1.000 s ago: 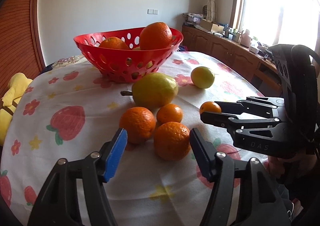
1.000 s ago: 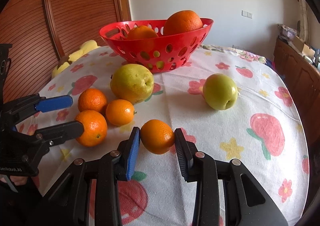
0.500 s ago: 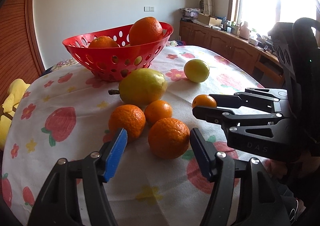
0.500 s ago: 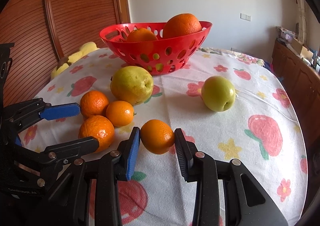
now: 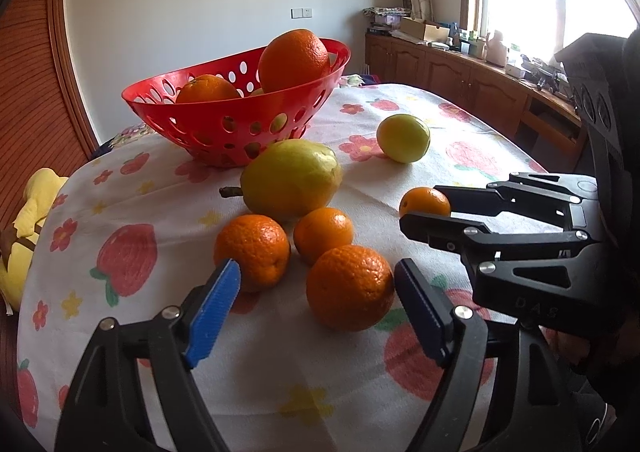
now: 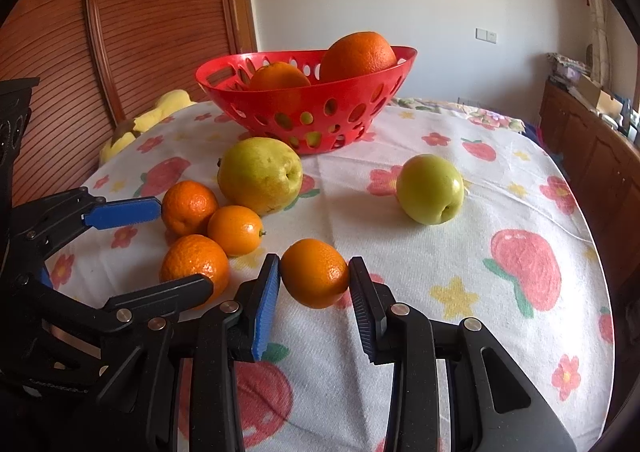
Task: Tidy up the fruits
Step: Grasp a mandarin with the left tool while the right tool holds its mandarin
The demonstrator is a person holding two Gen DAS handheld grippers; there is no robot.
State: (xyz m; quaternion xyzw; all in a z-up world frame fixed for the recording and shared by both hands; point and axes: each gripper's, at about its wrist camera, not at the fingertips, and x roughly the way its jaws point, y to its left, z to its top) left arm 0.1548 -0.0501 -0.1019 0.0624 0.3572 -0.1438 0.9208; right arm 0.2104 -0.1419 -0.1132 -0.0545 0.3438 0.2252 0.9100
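A red basket [image 5: 224, 132] [image 6: 360, 108] with two oranges stands at the back of the table. In front of it lie a yellow pear [image 5: 292, 178] [image 6: 260, 174], a green apple [image 5: 403, 138] [image 6: 430, 188] and three mandarins. My left gripper [image 5: 318, 292] is open around the nearest mandarin [image 5: 350, 287] [image 6: 194, 262], its right pad touching it. My right gripper [image 6: 314, 282] is shut on a fourth mandarin [image 6: 314, 272] [image 5: 425, 202] and holds it just above the cloth.
The round table has a white cloth with a strawberry print [image 6: 500, 212]. A yellow soft toy [image 5: 24, 220] lies at the left edge. A wooden sideboard [image 5: 460, 72] runs under the window on the right. A slatted wooden door [image 6: 120, 32] stands behind.
My left gripper has moved forward, so the nearest mandarin now sits between its fingers. My right gripper has lifted its mandarin slightly.
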